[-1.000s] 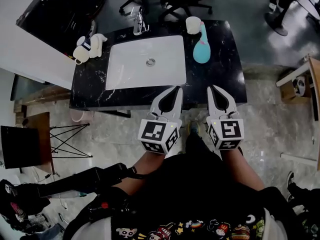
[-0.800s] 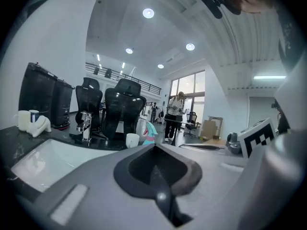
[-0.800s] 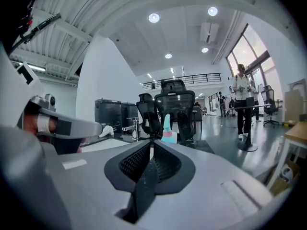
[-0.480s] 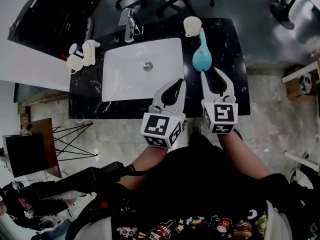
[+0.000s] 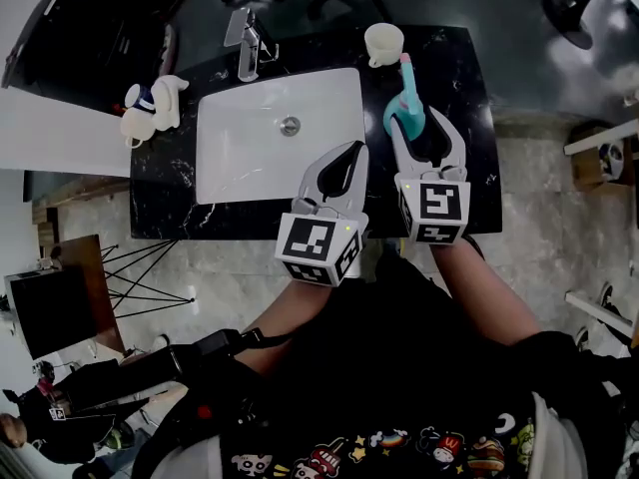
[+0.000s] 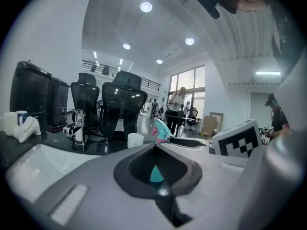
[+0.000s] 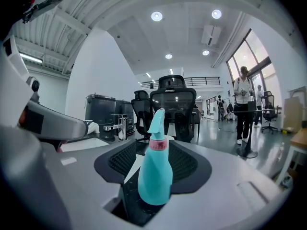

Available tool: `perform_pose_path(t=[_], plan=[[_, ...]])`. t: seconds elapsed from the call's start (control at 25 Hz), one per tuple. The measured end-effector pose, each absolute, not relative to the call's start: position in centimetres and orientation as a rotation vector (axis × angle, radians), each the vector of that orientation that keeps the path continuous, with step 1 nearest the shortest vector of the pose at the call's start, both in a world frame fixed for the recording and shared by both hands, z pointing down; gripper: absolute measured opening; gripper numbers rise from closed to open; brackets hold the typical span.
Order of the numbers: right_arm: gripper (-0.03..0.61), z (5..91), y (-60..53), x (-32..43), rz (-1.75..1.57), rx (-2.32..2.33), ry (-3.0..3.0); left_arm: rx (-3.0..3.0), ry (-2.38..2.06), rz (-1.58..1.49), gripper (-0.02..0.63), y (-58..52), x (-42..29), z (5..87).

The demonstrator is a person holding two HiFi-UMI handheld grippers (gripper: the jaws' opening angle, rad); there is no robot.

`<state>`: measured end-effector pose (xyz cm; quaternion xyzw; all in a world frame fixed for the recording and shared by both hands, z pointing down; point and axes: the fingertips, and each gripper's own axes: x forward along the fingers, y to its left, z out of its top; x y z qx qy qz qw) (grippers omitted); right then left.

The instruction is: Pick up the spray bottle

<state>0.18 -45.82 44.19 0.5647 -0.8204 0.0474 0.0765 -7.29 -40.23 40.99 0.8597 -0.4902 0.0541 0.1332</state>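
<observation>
The teal spray bottle [image 5: 402, 108] with a pink collar stands upright on the black marble counter [image 5: 469, 88], right of the sink. My right gripper [image 5: 420, 124] is open and its two jaws straddle the bottle's body. In the right gripper view the bottle [image 7: 156, 174] stands between the ribbed pads [image 7: 120, 161], with a gap on each side. My left gripper [image 5: 354, 151] is shut on nothing and hovers over the counter's front edge, beside the sink's right corner. Through its closed jaws in the left gripper view, a bit of the bottle [image 6: 155, 174] shows.
A white sink basin [image 5: 250, 158] fills the counter's middle, with a chrome faucet [image 5: 244, 36] behind it. A white cup [image 5: 384, 42] stands just beyond the bottle. White mugs [image 5: 150, 104] sit at the counter's left end. Office chairs [image 7: 173, 104] stand behind the counter.
Both grippers moved forward over the counter. The right gripper went from short of the bottle to having its open jaws on either side of it. The left gripper stayed shut.
</observation>
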Motion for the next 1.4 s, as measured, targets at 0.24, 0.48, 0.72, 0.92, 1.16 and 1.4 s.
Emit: perform_pose_path(t=[0.24,0.48,0.72,0.92,1.16,1.4], plan=[[0.227,44.6,-47.1,-0.1,0.115,1.736,-2.387,2.502,-1.351,0.148,0.000,-41.0,-8.1,41.6],[0.235,44.7,-48.1,-0.2,0.121,1.793,-2.323,2.515,-1.282,0.150,0.000,-42.6,-8.5,41.8],[0.233,44.9,-49.6,-0.5,0.157,1.823,-2.312,2.513,-1.265,0.158,0.000,-43.9,-8.8,42.0],[0.219,45.0,-50.5,-0.5,0.162,1.826,-2.316,2.509,-1.253,0.170,0.000,-44.3,-8.5,42.5],[0.183,44.4,-50.4,-0.3,0.148,1.841,-2.312,2.512,-1.243,0.167,0.000,-44.5,-8.5,42.4],[0.175,43.0,-49.3,-0.3,0.129,1.826,-2.351,2.532,-1.233,0.161,0.000,-44.3,-8.3,41.8]])
